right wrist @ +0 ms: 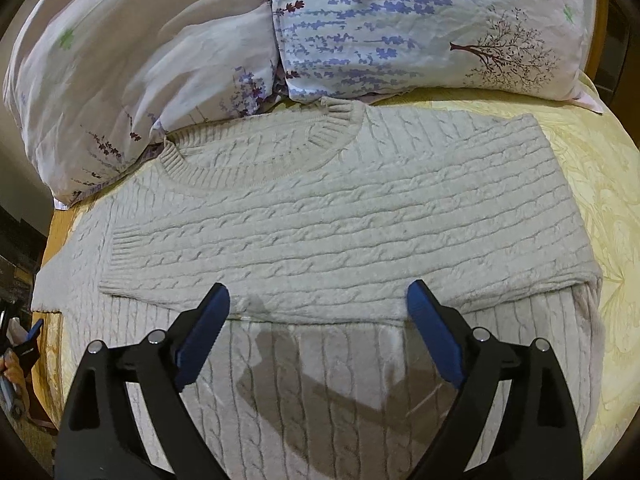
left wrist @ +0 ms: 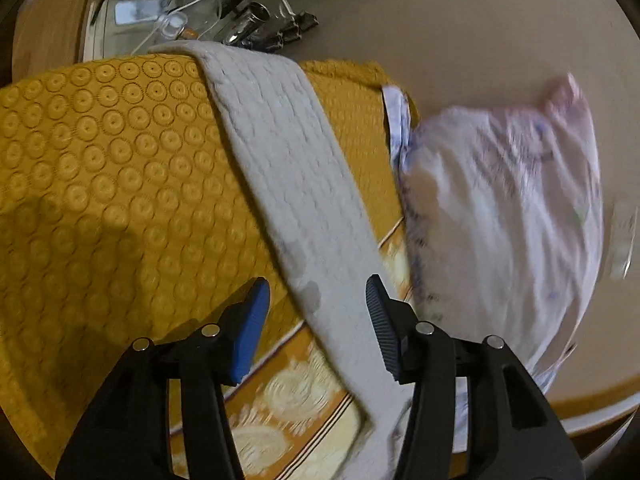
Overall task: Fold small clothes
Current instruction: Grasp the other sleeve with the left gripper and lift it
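We hold both grippers, left gripper [left wrist: 318, 312] and right gripper [right wrist: 318, 312], jaws apart, above a cable-knit cream sweater [right wrist: 320, 208] folded flat on the bed [right wrist: 600, 184].

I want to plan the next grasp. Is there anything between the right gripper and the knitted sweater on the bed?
Nothing visible is in the way. The right gripper is open directly above the sweater, with only air between them. The pillows lie beyond the collar, outside that path.

A cream cable-knit sweater [right wrist: 320, 216] is laid flat on the bed, a sleeve folded across its front, collar toward the head edge.
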The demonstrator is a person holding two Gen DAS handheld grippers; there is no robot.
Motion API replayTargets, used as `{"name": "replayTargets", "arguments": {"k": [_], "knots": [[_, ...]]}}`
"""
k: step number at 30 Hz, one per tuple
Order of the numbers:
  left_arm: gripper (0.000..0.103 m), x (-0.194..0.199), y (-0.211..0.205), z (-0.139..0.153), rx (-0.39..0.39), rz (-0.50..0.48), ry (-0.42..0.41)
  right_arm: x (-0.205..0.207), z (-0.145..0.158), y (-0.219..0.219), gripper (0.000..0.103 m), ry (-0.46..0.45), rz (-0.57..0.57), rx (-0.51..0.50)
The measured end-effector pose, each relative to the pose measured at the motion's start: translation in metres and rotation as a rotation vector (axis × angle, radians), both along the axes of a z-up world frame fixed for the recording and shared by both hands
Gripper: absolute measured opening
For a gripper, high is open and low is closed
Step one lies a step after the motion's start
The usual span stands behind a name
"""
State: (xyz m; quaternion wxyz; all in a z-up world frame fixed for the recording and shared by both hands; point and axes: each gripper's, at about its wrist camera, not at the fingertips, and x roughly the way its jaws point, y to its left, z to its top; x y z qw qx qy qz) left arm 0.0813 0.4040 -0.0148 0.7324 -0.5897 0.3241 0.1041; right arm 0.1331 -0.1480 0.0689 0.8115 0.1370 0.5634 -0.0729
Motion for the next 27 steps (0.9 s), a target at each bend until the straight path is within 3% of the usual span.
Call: {"name": "replayTargets", "arguments": {"k": [6,10,12,15,21,27], "knots": [[0.039,0.01,0.023,-0.01,-0.064,0.08,-0.023,-0.004,0.003,0.001,0.09,0.022,-0.002,0.025],[0.026,0.013,0.029,-0.013,-0.051,0.097,-0.008,-0.012,0.003,-0.001,0.09,0.031,-0.018,0.033],[0.013,0.014,0.031,-0.015,-0.042,0.1,-0.004,-0.017,0.006,-0.001,0.09,0.024,-0.018,0.031],[0.007,0.015,0.032,-0.016,-0.021,0.093,0.002,-0.021,0.01,-0.003,0.09,0.014,-0.023,0.033],[0.006,0.028,0.019,0.021,0.068,0.025,-0.102,-0.028,0.018,-0.011,0.09,-0.011,-0.038,0.045],[0.006,0.058,-0.045,0.08,0.148,-0.175,-0.281,-0.036,0.024,-0.02,0.09,-0.023,-0.057,0.055]]}}
